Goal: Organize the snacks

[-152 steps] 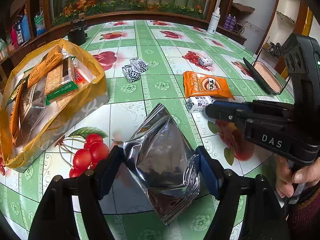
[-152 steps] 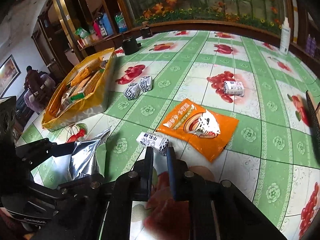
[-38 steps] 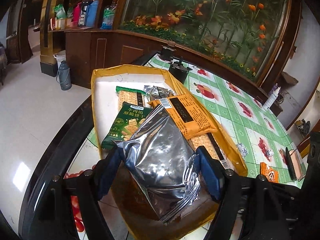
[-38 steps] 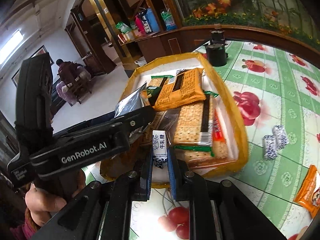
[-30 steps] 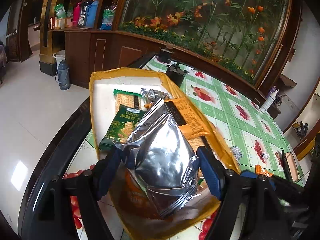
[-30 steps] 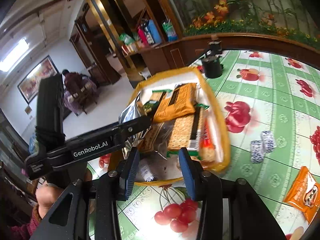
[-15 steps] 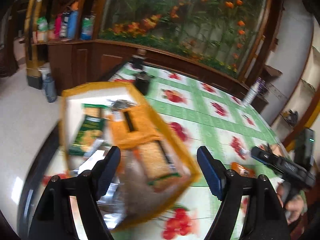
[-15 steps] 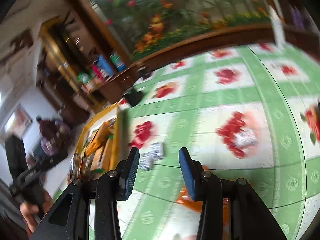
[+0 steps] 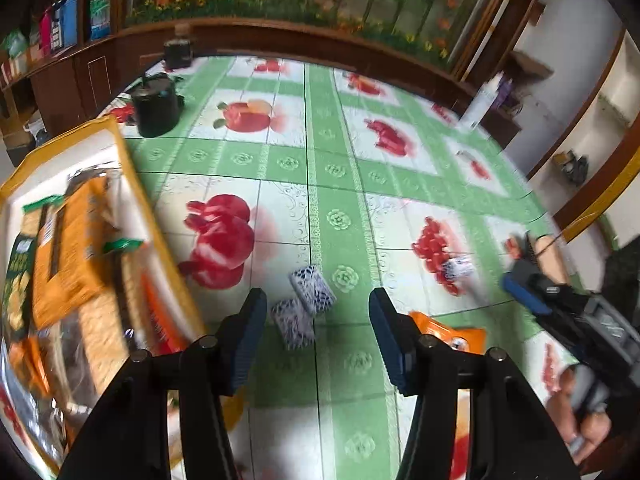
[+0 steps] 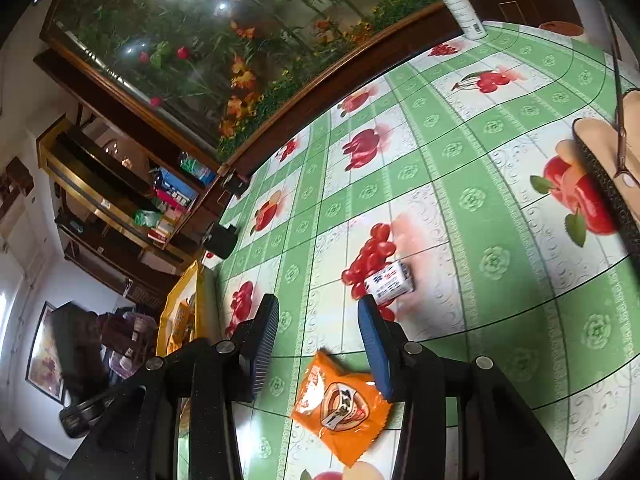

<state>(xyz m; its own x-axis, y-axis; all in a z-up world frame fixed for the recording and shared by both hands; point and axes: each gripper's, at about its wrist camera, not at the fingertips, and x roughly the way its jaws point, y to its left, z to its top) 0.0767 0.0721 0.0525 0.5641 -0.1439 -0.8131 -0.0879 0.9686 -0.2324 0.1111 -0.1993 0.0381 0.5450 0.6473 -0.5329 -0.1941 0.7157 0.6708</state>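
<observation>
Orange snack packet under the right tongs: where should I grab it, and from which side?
Judging from the right wrist view, the orange packet lies flat on the tablecloth, so there is little height to pinch. Come down from above with the right tongs, which are open and empty, and close across the narrower top end near its crimped seam, lifting that edge.

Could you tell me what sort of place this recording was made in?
Probably a home living or dining room: a table under a fruit-print tablecloth, a large flower mural behind it, and wooden shelves holding household items.
</observation>
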